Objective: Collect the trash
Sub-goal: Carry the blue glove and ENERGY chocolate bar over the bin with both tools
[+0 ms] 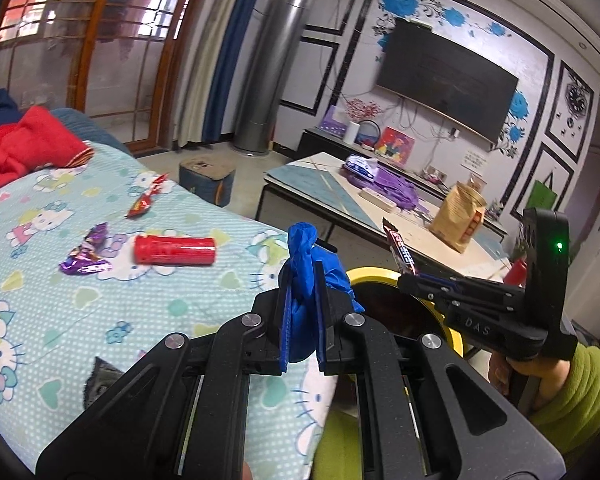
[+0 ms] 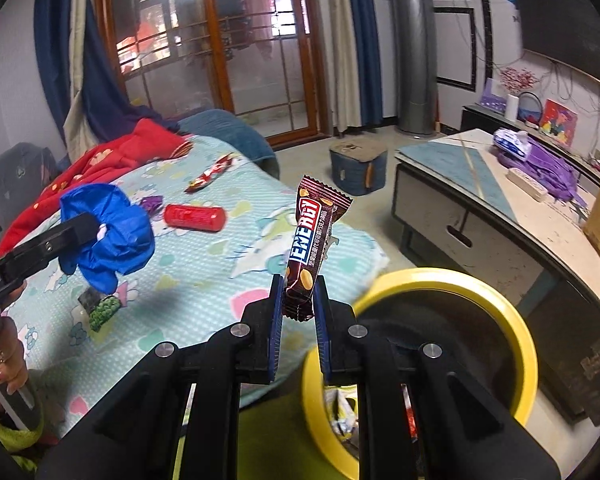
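My left gripper [image 1: 302, 288] is shut on a crumpled blue plastic glove [image 1: 306, 256], held above the bed edge; it also shows in the right wrist view [image 2: 112, 232]. My right gripper [image 2: 298, 296] is shut on a brown Energy bar wrapper [image 2: 314, 240], held upright beside the yellow-rimmed bin [image 2: 516, 320]; the wrapper also shows in the left wrist view [image 1: 402, 250]. The bin [image 1: 374, 274] holds some wrappers. On the bed lie a red cylinder [image 1: 175, 250], a purple wrapper [image 1: 88, 254], a red wrapper [image 1: 146, 196] and a green-dotted packet [image 2: 102, 308].
The Hello Kitty bedsheet [image 1: 100, 320] covers the bed, with a red blanket [image 1: 24, 144] at its far end. A low table [image 1: 324, 184] carries a purple bag and a brown paper bag [image 1: 458, 216]. A small blue stool [image 1: 208, 178] stands on the floor.
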